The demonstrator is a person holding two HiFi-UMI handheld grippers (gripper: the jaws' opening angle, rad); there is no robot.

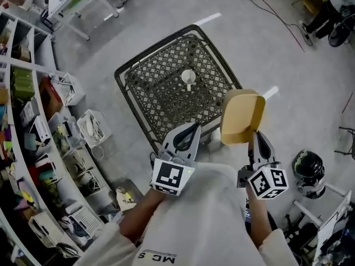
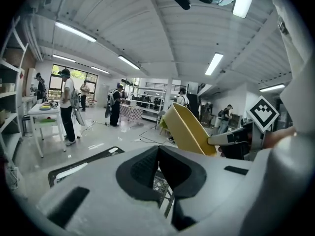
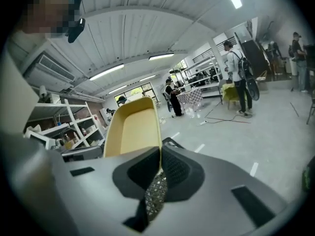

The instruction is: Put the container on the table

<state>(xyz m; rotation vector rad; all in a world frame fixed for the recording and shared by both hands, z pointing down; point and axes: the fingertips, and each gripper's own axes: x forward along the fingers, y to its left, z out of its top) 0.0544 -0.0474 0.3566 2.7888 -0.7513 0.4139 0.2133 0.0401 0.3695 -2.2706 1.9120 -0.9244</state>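
A yellow tub-shaped container [image 1: 242,117] hangs tilted in the air, just off the near right corner of the black mesh table [image 1: 161,98]. My right gripper [image 1: 257,139] is shut on the rim of this container [image 3: 132,129], its pads pinching the thin wall [image 3: 160,154]. My left gripper [image 1: 187,136] is shut with nothing in it, hovering over the table's near edge. In the left gripper view the container [image 2: 187,129] tilts up at the right, held by the right gripper [image 2: 231,137]. The left gripper [image 2: 158,151] has its pads together.
A small white object [image 1: 188,77] stands at the middle of the mesh table. Crowded shelves [image 1: 33,126] line the left side. A dark helmet [image 1: 308,168] lies on the floor at the right. Cables [image 1: 277,10] cross the far floor. Several people stand in the background [image 2: 66,104].
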